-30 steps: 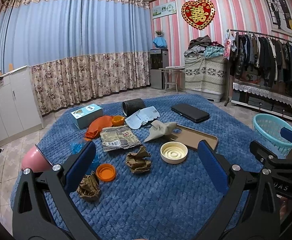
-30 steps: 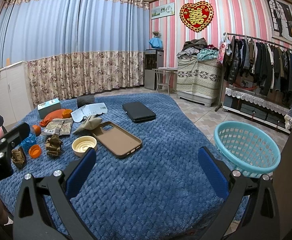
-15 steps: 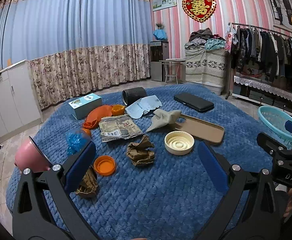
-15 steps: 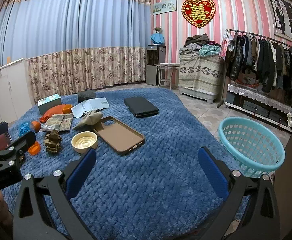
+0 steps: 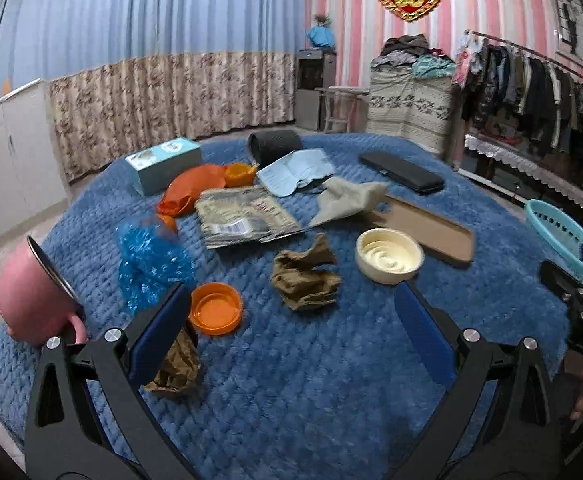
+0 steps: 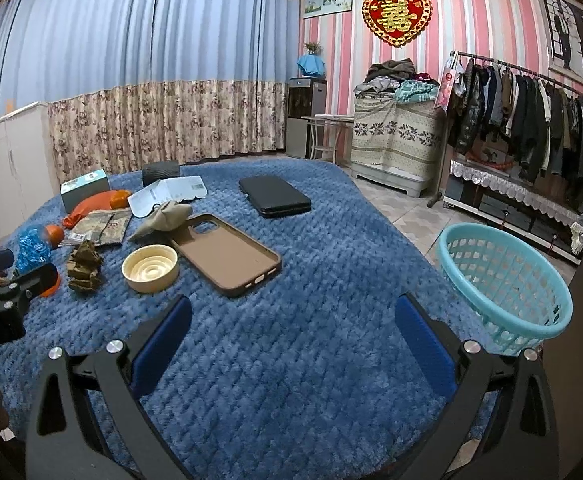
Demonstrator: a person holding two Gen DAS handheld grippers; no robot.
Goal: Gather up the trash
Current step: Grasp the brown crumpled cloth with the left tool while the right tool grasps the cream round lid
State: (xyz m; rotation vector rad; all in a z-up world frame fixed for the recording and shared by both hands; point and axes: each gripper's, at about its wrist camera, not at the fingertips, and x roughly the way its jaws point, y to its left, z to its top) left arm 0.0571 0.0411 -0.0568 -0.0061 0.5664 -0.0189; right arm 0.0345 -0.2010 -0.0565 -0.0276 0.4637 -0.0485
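Trash lies on a blue blanket (image 5: 311, 400): a crumpled brown paper (image 5: 305, 276), a second brown wad (image 5: 177, 368) by my left finger, an orange lid (image 5: 215, 308), blue crinkled plastic (image 5: 149, 260), a flattened foil wrapper (image 5: 243, 220), an orange bag (image 5: 191, 188) and a grey rag (image 5: 347, 200). My left gripper (image 5: 291, 320) is open and empty, low over the blanket just short of the brown paper. My right gripper (image 6: 291, 328) is open and empty over bare blanket. A turquoise basket (image 6: 503, 284) stands off the blanket's right edge.
A cream bowl (image 5: 389, 256), a brown phone case (image 6: 227, 256), a black case (image 6: 273, 196), a teal box (image 5: 163, 164), a black cylinder (image 5: 273, 146) and a pink mug (image 5: 31, 292) share the blanket. A clothes rack (image 6: 531, 120) stands at the right.
My left gripper has moved forward and lower toward the crumpled brown paper; the trash looks nearer. My right gripper has edged forward slightly. Both stay open.
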